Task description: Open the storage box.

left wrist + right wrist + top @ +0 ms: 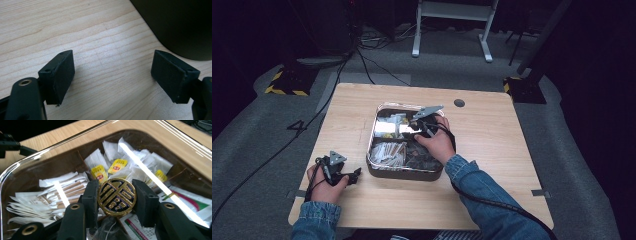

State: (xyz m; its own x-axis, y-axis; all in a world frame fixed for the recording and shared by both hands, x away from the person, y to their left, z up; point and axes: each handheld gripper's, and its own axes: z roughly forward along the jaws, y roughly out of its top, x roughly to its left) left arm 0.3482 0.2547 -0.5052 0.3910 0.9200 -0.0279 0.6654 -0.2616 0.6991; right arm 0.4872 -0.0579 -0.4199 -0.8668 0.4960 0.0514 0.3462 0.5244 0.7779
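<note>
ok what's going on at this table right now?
A person works two handheld grippers at a light wooden table. The right gripper is shut on a round black-and-gold disc with an ornate raised pattern, held on edge between the pads above a dark, shiny-rimmed tray. The tray holds white paper sachets and yellow-tagged tea bags. The left gripper is open, with nothing between its jaws, low over bare table beside the tray's outer wall.

Dim room, lit table, tray glare

Right gripper [117, 197] fingers clamped (left gripper [112, 77] fingers wide apart), both forearms extended.
</note>
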